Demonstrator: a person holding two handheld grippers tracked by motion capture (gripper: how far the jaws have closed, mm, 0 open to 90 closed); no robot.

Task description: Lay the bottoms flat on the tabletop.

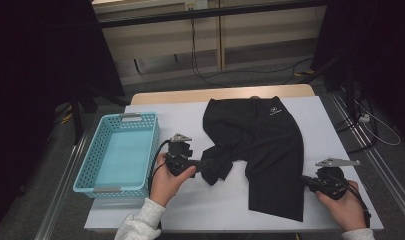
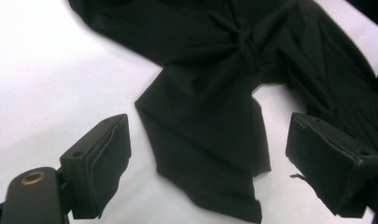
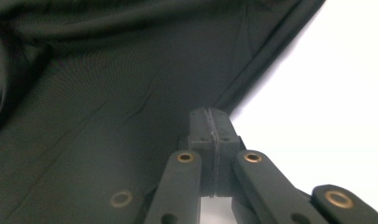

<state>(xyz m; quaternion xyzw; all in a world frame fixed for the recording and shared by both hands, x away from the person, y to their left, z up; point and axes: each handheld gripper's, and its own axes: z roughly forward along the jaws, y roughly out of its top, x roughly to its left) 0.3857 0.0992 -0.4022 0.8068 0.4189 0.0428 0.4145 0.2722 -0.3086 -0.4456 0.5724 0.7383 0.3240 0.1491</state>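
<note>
At the frame's lower right, your right claw (image 1: pixel 310 183) looks clamped on the black shorts' (image 1: pixel 270 145) hem; the thin fabric may slip. Your left claw (image 1: pixel 204 166) gapes wide, so that leg drags.

The black shorts (image 1: pixel 270 145) are a thin, matt knit cloth with a fine ribbed weave, seen just ahead of the right gripper (image 3: pixel 210 122), whose hard matt black plastic links carry shiny brass-coloured rivets. The left gripper (image 2: pixel 210 168) has matt black pads (image 2: pixel 107 163) of rough, rubbery foam with frayed edges. Beneath both, the table cover (image 1: pixel 190 200) looks smooth and white. Left of the left gripper, the turquoise basket (image 1: pixel 121 152) is glossy perforated plastic.
</note>
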